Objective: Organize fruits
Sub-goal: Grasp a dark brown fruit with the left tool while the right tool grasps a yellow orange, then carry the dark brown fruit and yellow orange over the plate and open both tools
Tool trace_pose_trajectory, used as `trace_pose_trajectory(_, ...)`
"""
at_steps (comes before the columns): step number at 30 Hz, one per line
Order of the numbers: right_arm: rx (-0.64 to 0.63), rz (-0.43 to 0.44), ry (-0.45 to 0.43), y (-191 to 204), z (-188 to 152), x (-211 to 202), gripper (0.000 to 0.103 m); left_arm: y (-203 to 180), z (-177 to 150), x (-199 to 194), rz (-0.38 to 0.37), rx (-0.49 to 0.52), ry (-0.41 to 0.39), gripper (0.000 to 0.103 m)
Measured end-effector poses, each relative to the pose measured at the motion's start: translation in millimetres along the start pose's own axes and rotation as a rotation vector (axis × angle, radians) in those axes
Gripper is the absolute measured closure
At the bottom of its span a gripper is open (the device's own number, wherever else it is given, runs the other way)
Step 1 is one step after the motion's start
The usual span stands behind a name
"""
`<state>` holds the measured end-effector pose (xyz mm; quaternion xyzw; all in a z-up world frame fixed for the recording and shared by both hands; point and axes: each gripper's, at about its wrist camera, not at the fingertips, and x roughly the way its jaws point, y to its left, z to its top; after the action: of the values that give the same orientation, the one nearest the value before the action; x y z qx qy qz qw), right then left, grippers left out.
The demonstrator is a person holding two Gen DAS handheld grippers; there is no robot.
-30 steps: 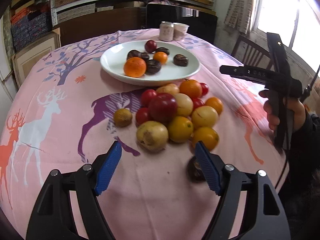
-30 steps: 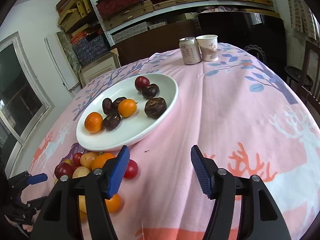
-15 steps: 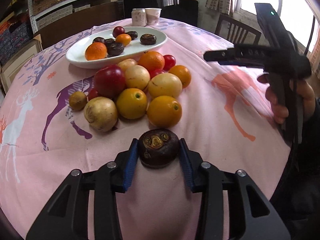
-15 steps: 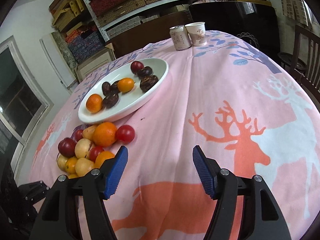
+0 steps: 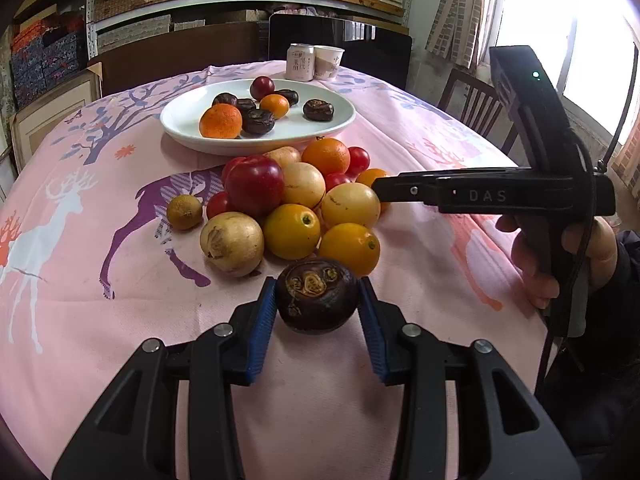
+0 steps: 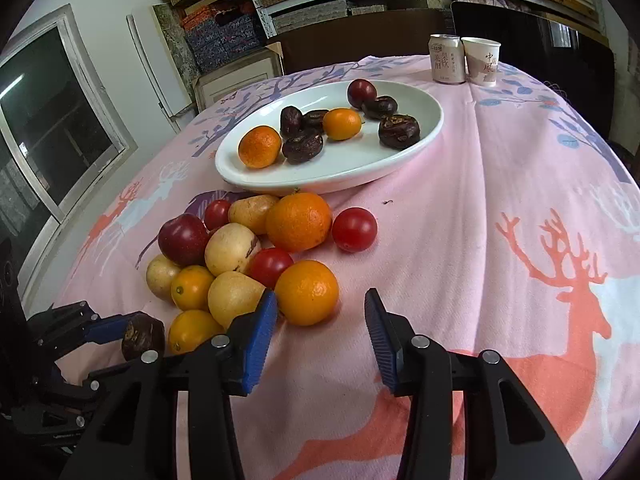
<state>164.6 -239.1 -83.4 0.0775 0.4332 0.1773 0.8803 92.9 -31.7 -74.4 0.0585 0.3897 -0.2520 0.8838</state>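
My left gripper is shut on a dark brown water chestnut just in front of the fruit pile; the same chestnut shows low on the left in the right wrist view. The pile holds oranges, yellow fruits, a plum and cherry tomatoes on the pink cloth. Behind it the white plate carries several chestnuts, two oranges and a plum. My right gripper is closing its jaws at the pile's near edge. An orange lies at its left finger; the right pad stands apart from it.
A drink can and a paper cup stand behind the plate. A hand holds the right gripper over the table's right side. Chairs, shelves and windows ring the round table.
My left gripper's jaws have shut on the water chestnut. The right gripper has come back from the plate to the fruit pile, and its jaws have narrowed.
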Motion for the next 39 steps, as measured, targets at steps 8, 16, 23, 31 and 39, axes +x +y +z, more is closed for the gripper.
trace_pose_trajectory(8,0.017,0.024,0.033,2,3,13,0.066,5,1,-2,-0.011,-0.022,-0.012,0.063)
trace_pose_trajectory(16,0.055,0.02,-0.006,-8,-7,-2,0.066,7,1,-4,-0.011,-0.029,-0.027,0.063)
trace_pose_trajectory(23,0.063,0.015,-0.037,-13,-15,-14,0.066,10,1,-7,-0.008,-0.048,-0.043,0.063)
trace_pose_trajectory(31,0.079,0.007,-0.059,-24,-21,-31,0.066,26,4,-15,-0.022,-0.127,-0.066,0.063)
trace_pose_trajectory(39,0.068,-0.02,-0.161,-33,2,-67,0.066,32,30,-32,0.006,-0.112,-0.108,0.063)
